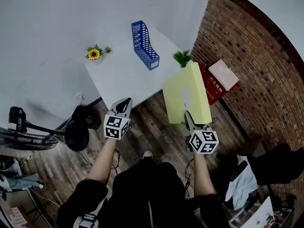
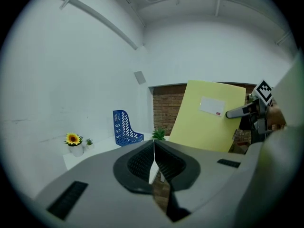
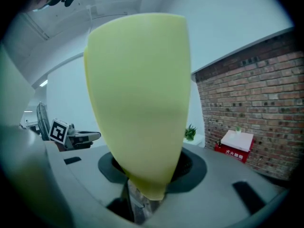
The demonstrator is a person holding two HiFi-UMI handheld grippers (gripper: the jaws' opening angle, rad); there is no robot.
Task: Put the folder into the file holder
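Note:
A pale yellow folder [image 1: 187, 93] with a white label stands upright in the air, and my right gripper [image 1: 188, 116] is shut on its lower edge. In the right gripper view the folder [image 3: 140, 99] fills the middle and hides most of what lies ahead. The blue mesh file holder [image 1: 144, 44] stands on the white table [image 1: 121, 77], well ahead of both grippers. My left gripper [image 1: 125, 103] is shut and holds nothing, short of the table's near edge. In the left gripper view the file holder [image 2: 125, 128] is at centre left and the folder [image 2: 209, 118] at right.
A sunflower in a pot [image 1: 94, 54] sits at the table's left end, a small green plant [image 1: 182, 57] at its right end. Red and white boxes [image 1: 217, 81] lie by the brick wall. A fan [image 1: 21, 137] and a round black base [image 1: 78, 134] stand on the wooden floor at left.

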